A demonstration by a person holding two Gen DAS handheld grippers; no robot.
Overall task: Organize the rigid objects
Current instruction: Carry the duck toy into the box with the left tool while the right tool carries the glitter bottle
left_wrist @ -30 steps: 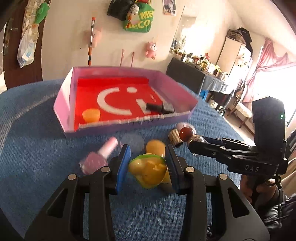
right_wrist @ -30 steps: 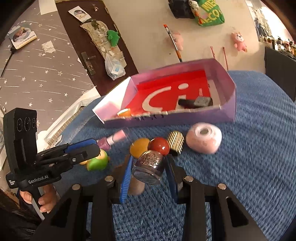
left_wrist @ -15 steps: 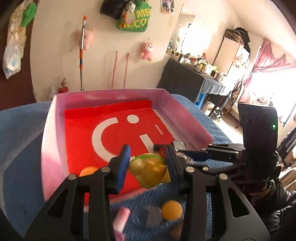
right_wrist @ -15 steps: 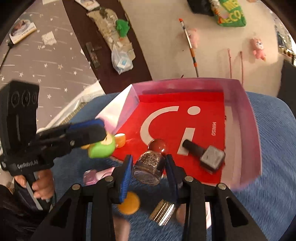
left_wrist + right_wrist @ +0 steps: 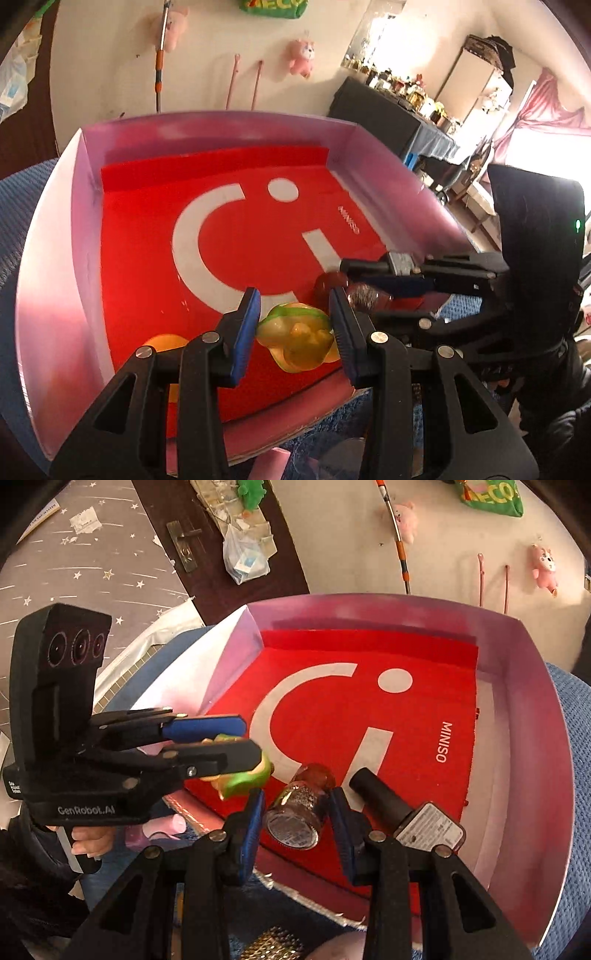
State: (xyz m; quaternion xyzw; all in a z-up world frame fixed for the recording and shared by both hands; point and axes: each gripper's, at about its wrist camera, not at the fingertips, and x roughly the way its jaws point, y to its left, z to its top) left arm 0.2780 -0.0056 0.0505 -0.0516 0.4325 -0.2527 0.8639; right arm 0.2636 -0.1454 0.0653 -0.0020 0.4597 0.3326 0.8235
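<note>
We have carried both loads off the blue cloth and in over the box. A second ago each gripper hung above the cluster of small things on the cloth in front of the box; now both sit past its near wall, over the red floor.

Nearest us, the left gripper point(image 5: 293, 325) is clamped on the yellow and green toy point(image 5: 295, 341), its blue pads pressing on both sides. The toy hangs just above the red floor by the near wall of the box point(image 5: 55, 266), beside the small orange cup point(image 5: 164, 341) that lies in the near left corner.

Next to it, the right gripper point(image 5: 297, 808) is clamped on the glitter bottle point(image 5: 295, 812), with the round red cap pointing into the box. The bottle is over the floor of the box, just beside the black nail polish bottle point(image 5: 406, 812) that lies flat near the right wall.

Left behind, outside the near wall of the box, a pink bottle point(image 5: 155, 829) and a gold mesh piece point(image 5: 275, 943) lie on the cloth, so more trips are due.

Farther on, the red floor with its white mark is bare up to the far wall of the box. We judge the carry done and the release next: both things are low enough to set down, and there is room for them.
</note>
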